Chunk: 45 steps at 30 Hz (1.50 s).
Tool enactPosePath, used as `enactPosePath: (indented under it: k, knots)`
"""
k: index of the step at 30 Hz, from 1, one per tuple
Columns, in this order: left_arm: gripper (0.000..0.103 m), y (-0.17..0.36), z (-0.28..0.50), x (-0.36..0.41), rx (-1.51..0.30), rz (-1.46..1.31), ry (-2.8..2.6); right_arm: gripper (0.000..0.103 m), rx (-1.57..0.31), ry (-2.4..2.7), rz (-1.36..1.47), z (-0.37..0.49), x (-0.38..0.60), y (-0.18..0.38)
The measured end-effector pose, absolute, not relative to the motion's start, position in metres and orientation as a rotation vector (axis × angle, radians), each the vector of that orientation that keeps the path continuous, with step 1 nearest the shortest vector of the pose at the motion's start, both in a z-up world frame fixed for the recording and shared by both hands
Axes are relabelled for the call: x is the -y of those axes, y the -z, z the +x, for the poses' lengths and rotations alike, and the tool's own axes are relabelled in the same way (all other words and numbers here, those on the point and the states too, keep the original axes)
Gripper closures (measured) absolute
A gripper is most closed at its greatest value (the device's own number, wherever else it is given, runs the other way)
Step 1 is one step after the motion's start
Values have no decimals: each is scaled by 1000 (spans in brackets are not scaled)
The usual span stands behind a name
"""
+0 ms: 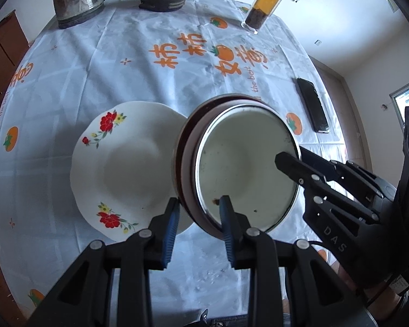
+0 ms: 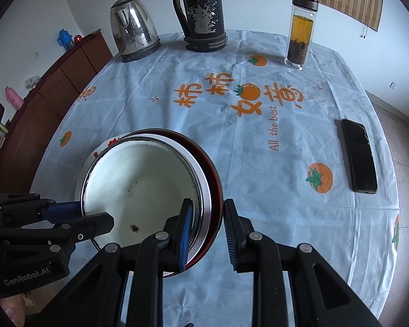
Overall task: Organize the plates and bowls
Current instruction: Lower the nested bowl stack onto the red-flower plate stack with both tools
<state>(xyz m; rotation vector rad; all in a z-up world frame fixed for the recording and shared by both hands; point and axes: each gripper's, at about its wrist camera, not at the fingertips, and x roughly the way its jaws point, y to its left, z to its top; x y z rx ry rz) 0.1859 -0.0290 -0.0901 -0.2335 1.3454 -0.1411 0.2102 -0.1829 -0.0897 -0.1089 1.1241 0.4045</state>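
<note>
A stack of bowls, a white enamel bowl (image 1: 245, 163) nested in a dark red one (image 1: 185, 158), is tilted over the right side of a white floral plate (image 1: 122, 169). My left gripper (image 1: 197, 218) straddles the stack's near rim, one finger outside and one inside, with a gap still showing. My right gripper (image 2: 205, 229) straddles the stack's right rim (image 2: 210, 179) in the same way, slightly apart. The right gripper also shows in the left wrist view (image 1: 294, 160). The left gripper shows in the right wrist view (image 2: 79, 218). The plate is mostly hidden in the right wrist view.
A blue tablecloth (image 2: 259, 141) with orange print covers the round table. A steel kettle (image 2: 132, 41), a black jug (image 2: 203, 13) and a glass tea bottle (image 2: 300, 35) stand at the far edge. A black phone (image 2: 360, 155) lies at the right. A wooden cabinet (image 2: 54, 90) stands at the left.
</note>
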Motion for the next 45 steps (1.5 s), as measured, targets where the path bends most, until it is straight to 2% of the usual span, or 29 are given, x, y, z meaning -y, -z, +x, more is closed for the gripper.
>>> enactPosePath:
  k: [45]
  knots:
    - [75, 104, 177, -40, -1374, -302, 30, 78, -1162, -501, -175, 214, 105, 106]
